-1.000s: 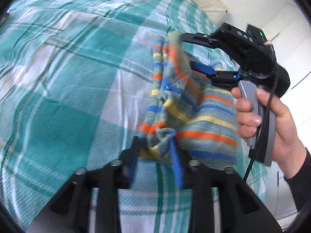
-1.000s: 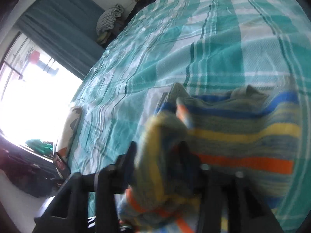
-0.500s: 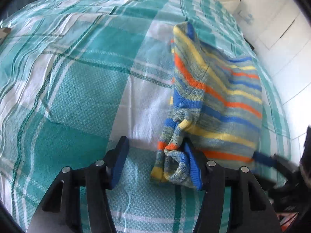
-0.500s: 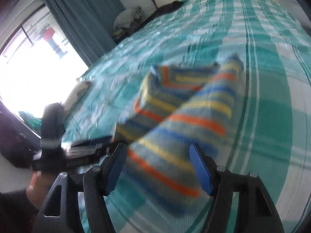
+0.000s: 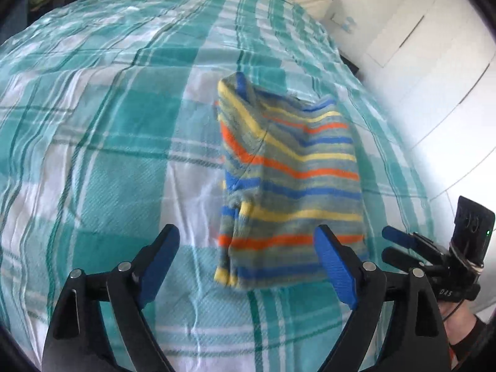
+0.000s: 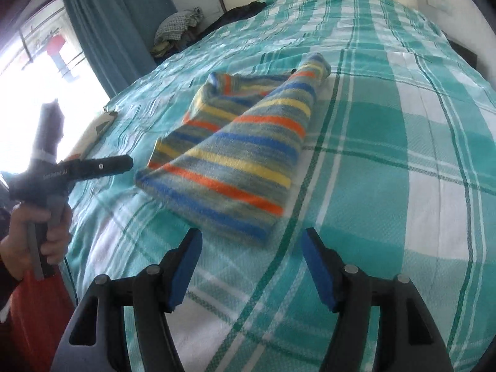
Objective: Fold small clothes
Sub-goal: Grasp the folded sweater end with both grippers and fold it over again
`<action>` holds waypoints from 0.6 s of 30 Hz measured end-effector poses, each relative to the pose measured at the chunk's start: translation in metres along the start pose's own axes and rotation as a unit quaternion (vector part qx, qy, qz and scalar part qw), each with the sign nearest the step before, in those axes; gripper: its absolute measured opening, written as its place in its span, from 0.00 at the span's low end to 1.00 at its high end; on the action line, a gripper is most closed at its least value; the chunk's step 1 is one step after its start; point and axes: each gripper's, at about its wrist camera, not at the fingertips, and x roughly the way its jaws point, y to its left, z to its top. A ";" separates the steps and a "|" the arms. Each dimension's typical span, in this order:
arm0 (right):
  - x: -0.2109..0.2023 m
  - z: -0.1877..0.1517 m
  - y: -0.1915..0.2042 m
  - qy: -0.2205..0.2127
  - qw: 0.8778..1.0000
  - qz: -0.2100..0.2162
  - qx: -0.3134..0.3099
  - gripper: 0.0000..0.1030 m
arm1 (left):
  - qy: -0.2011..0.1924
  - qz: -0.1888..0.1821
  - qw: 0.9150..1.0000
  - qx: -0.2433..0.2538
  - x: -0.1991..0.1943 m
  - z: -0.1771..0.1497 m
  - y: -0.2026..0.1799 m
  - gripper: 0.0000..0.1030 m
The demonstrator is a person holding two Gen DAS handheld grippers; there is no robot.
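Two grippers near striped garment (image 5: 291, 179), neither touching it. Garment folded, lying flat on checked bedspread (image 5: 102, 142). Left gripper (image 5: 248, 257) released, fingers spread wide, hovering just short of garment's near edge. Right gripper (image 6: 251, 263) likewise released, empty, fingers apart, just short of garment's corner.
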 end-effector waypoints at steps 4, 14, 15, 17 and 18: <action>0.022 0.043 -0.019 -0.015 0.998 0.025 0.047 0.76 | 0.030 0.032 0.998 0.036 0.045 0.027 -0.002 0.89; 0.124 0.088 -0.006 0.030 0.999 -0.013 0.042 0.35 | 0.053 -0.010 0.999 -0.005 0.088 0.048 0.005 0.18; 0.122 0.088 0.010 0.025 0.999 -0.049 0.001 0.30 | 0.046 -0.007 0.999 -0.006 0.082 0.047 0.003 0.16; 0.110 0.086 0.042 0.008 0.992 -0.106 -0.072 0.24 | 0.024 -0.003 1.000 0.001 0.063 0.044 -0.006 0.14; 0.101 0.085 0.054 -0.007 0.988 -0.117 -0.097 0.23 | 0.010 -0.003 1.000 0.010 0.050 0.043 -0.012 0.14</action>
